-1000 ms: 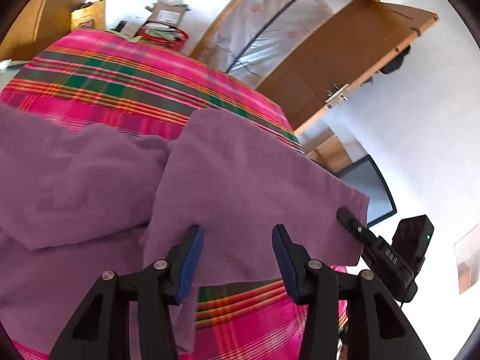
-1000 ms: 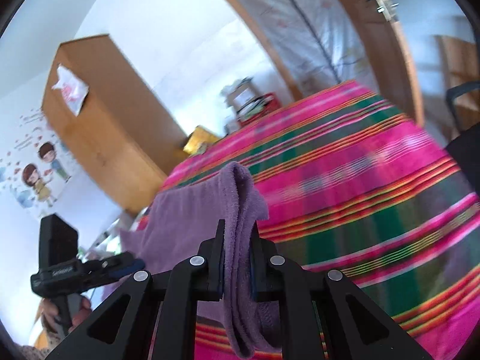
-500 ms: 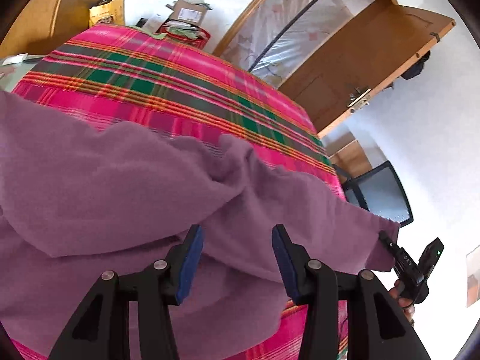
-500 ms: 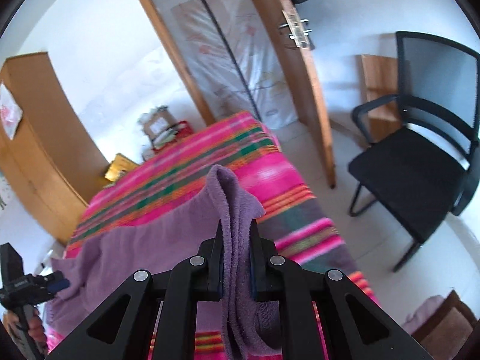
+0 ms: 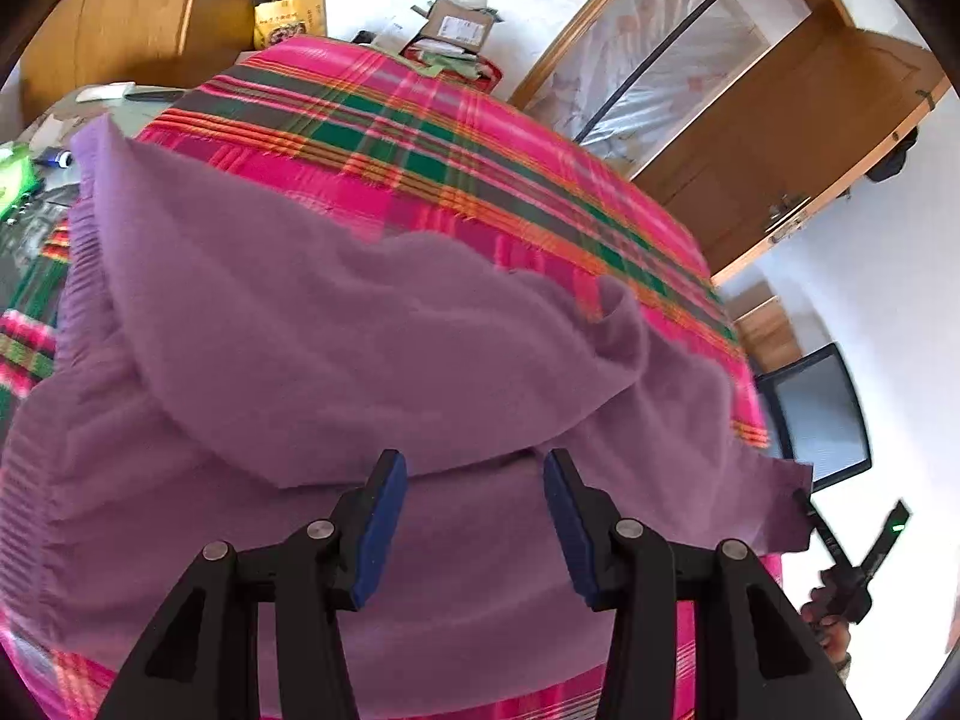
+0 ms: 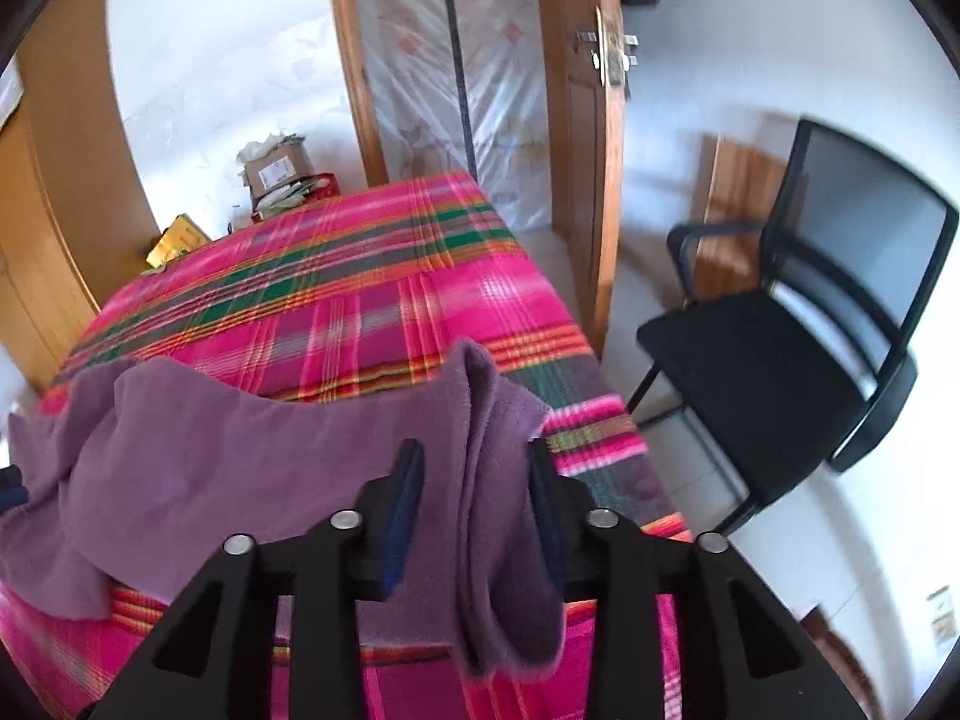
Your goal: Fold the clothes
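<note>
A purple sweater point(image 5: 360, 348) lies spread and folded over itself on the pink plaid bed point(image 5: 432, 138). My left gripper point(image 5: 474, 468) hovers just over its near part, open, with nothing between its blue pads. In the right wrist view a raised fold of the sweater point(image 6: 486, 420) stands between the fingers of my right gripper point(image 6: 474, 456). Its jaws are opening, and the cloth leans toward the right finger with a clear gap on the left side. In the left wrist view the right gripper point(image 5: 807, 510) shows at the sweater's right corner.
The bed point(image 6: 360, 276) ends at its right edge next to a black office chair point(image 6: 780, 348) and an open wooden door point(image 6: 588, 150). Boxes point(image 6: 279, 171) stand past the bed's far end, and a wooden wardrobe point(image 6: 54, 192) is on the left.
The right gripper's jaws have parted from the sweater fold they were pinching. Both grippers came down and the sweater now lies lower and flatter across the bed.
</note>
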{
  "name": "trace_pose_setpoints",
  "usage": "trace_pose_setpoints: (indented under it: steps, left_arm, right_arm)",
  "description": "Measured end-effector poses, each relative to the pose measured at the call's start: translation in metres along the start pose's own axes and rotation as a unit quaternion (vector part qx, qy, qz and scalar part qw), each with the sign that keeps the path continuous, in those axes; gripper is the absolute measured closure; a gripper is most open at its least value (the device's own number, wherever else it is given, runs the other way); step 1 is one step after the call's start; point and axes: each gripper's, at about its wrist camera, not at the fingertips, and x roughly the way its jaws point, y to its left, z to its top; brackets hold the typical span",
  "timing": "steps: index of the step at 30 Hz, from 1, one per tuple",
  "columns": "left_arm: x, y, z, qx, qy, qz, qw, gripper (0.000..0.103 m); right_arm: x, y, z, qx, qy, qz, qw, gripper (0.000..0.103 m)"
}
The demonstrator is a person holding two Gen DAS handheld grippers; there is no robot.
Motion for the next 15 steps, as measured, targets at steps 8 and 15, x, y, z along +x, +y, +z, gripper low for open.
trace_pose_setpoints:
  steps: [8, 15]
  left_arm:
    - [0.004, -0.022, -0.013, 0.100, -0.005, 0.066, 0.9928, 0.055]
    - [0.014, -0.039, -0.017, 0.161, 0.001, 0.081, 0.9837, 0.055]
  right_arm:
    - [-0.030, 0.073, -0.005, -0.115, -0.029, 0.093, 0.989, 0.065]
    - [-0.027, 0.162, -0.026, -0.238, 0.002, 0.230, 0.944, 0.065]
